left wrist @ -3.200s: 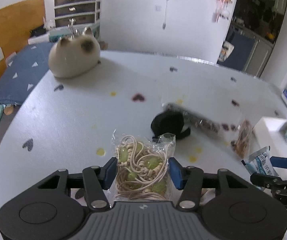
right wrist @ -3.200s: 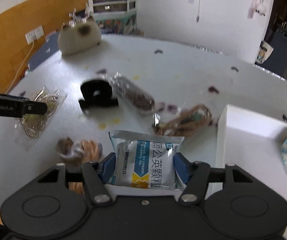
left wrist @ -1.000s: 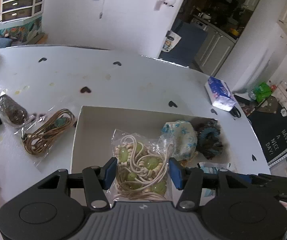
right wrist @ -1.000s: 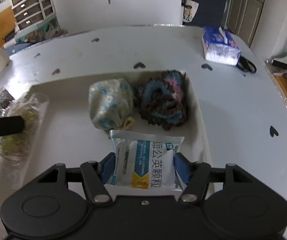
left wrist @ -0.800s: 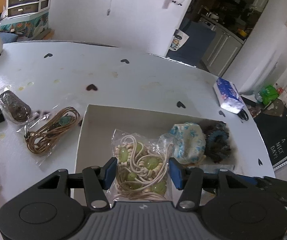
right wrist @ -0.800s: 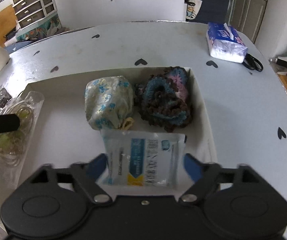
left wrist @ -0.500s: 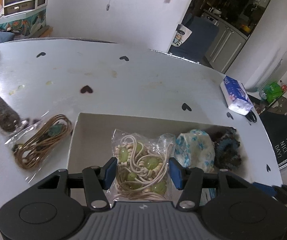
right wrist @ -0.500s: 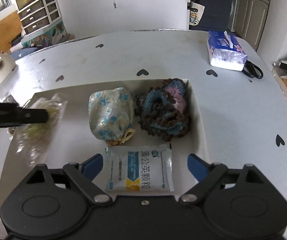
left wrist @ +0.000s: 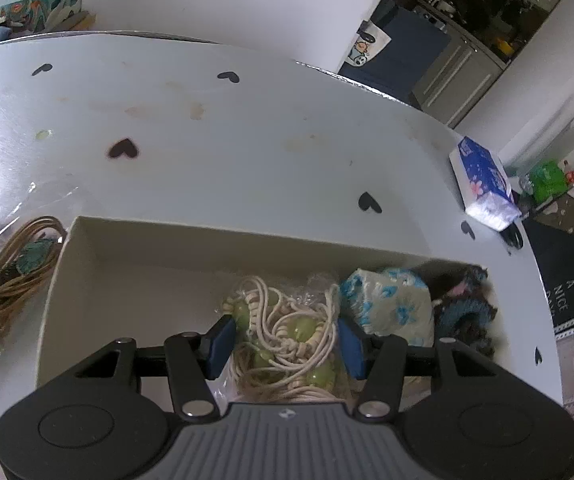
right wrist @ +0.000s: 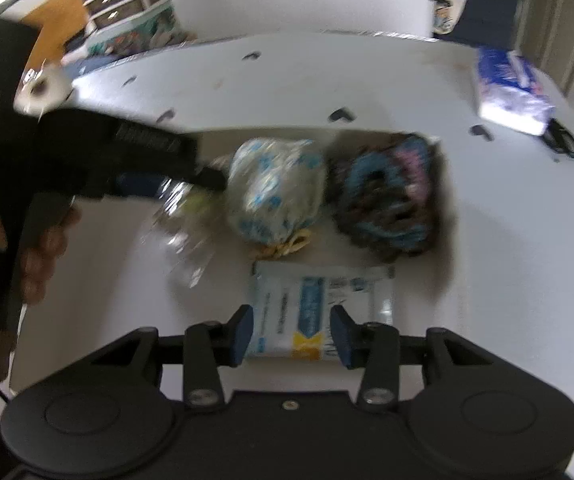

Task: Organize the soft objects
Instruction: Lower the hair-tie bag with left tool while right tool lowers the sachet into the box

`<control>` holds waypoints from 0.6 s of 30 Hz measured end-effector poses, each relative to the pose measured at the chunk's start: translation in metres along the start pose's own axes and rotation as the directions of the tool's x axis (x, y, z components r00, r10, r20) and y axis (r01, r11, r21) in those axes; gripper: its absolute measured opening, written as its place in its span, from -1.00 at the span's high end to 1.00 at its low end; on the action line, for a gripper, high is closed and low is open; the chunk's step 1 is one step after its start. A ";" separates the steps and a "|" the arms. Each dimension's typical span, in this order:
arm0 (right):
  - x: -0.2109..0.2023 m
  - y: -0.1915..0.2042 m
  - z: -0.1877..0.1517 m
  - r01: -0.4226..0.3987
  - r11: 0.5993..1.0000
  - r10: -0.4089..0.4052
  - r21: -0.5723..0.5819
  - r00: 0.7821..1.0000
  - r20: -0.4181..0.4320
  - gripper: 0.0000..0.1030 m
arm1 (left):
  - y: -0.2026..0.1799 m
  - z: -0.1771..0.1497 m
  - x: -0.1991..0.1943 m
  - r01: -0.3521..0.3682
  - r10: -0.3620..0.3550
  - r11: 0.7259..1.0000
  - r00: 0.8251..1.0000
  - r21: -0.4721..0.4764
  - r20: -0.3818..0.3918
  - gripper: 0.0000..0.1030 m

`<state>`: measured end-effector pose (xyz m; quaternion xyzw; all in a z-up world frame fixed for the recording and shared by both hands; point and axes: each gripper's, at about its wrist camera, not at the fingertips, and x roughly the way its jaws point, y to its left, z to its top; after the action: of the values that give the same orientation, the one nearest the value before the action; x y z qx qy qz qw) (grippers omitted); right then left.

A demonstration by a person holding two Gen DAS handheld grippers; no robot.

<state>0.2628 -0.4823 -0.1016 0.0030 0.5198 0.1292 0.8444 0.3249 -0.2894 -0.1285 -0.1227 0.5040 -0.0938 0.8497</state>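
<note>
My left gripper (left wrist: 285, 346) is shut on a clear bag of cream cords with green beads (left wrist: 283, 316), held low inside the white box (left wrist: 207, 228), just left of the blue-flowered pouch (left wrist: 391, 300). A dark crocheted piece (left wrist: 467, 308) lies at the box's right end. In the right wrist view my right gripper (right wrist: 291, 334) hovers above the white and blue packet (right wrist: 319, 292), which lies flat on the box floor. Its jaws are closing and do not press on the packet. The held bag (right wrist: 183, 216) shows blurred beside the pouch (right wrist: 275, 188).
A bag of brown cord (left wrist: 7, 280) lies on the table left of the box. A blue tissue pack (left wrist: 483, 180) and scissors (right wrist: 563, 140) sit at the far right. A hand (right wrist: 43, 248) holds the left gripper's body at the left of the right wrist view.
The right gripper opened wide, dropped the packet flat into the box, and its jaws have since narrowed. The left gripper carried its bag down into the box beside the flowered pouch.
</note>
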 end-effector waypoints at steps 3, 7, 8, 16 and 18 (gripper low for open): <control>0.012 0.006 -0.004 0.057 0.997 -0.058 -0.049 0.998 -0.008 0.18 | -0.002 0.002 0.003 0.008 -0.008 1.000 1.000 -0.017 0.007 -0.17; 0.014 0.003 -0.004 0.105 0.993 -0.105 -0.046 0.994 0.010 0.19 | -0.004 0.001 0.001 0.029 -0.029 1.000 0.999 -0.012 0.013 -0.29; 0.014 0.001 -0.005 0.119 0.992 -0.119 -0.041 0.993 0.014 0.19 | -0.003 0.001 0.000 0.036 -0.036 0.999 0.999 -0.012 0.013 -0.33; 0.008 -0.014 -0.004 0.160 0.986 -0.161 0.039 0.986 0.038 0.19 | -0.008 -0.005 -0.015 0.057 -0.058 0.998 0.998 0.039 0.011 -0.63; 0.004 -0.017 -0.005 0.155 0.986 -0.159 0.065 0.986 0.054 0.18 | -0.010 -0.008 -0.020 0.053 -0.054 0.997 0.998 0.060 0.018 -0.64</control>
<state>0.2640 -0.4989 -0.1093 -0.0086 0.4971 0.0464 0.8664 0.3082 -0.2945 -0.1125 -0.1116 0.4892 -0.1301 0.8552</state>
